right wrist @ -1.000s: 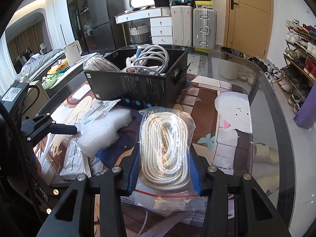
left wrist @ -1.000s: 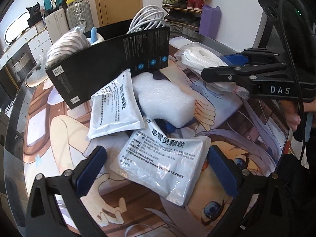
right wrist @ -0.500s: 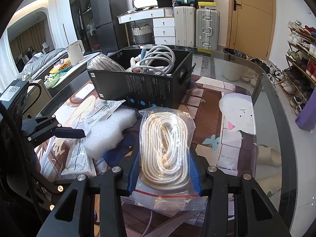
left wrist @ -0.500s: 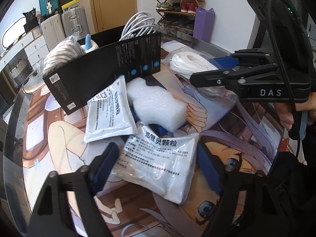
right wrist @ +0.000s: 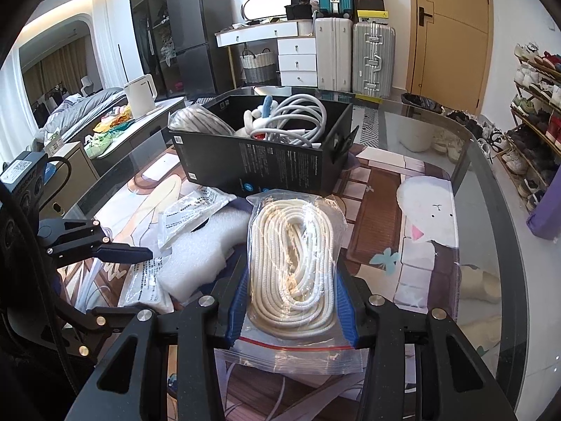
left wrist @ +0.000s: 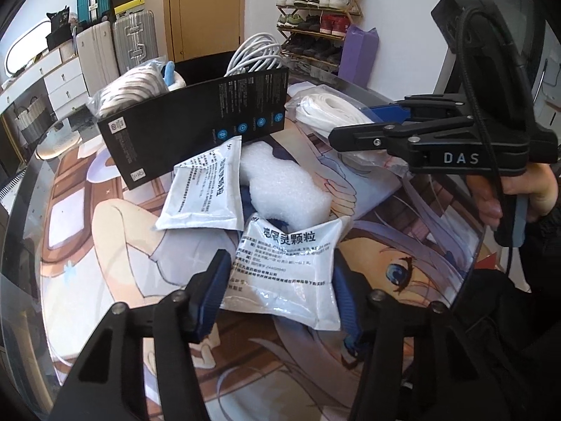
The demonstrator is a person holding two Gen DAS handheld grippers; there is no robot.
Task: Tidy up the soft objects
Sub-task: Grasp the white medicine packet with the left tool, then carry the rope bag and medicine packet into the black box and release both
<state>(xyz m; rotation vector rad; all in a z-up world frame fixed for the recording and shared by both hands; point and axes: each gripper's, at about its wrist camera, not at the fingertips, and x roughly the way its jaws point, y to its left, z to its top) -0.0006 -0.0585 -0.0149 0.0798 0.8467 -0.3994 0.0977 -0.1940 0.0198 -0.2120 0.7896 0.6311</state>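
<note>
Both grippers clamped on soft packets in front of a black box on a glass table.

The left gripper (left wrist: 280, 280) has just been closing, and its blue pads now pinch the sides of a white printed pouch (left wrist: 285, 266), which buckles between them; the right gripper (right wrist: 292, 301) is closed tight on a clear zip bag of coiled white rope (right wrist: 292, 263); a second printed pouch (left wrist: 207, 189) and a white foam block (left wrist: 284, 193) lie touching each other between the held pouch and the black box (left wrist: 196, 126), crowding the way to it; the box already holds white cables (right wrist: 301, 119), a bagged striped bundle (right wrist: 200, 122) and a small plush toy (right wrist: 261, 114); a picture mat (left wrist: 112, 245) lies under the glass table (right wrist: 491, 210); suitcases (right wrist: 354, 56) and a shoe rack (left wrist: 315, 17) stand well beyond.
</note>
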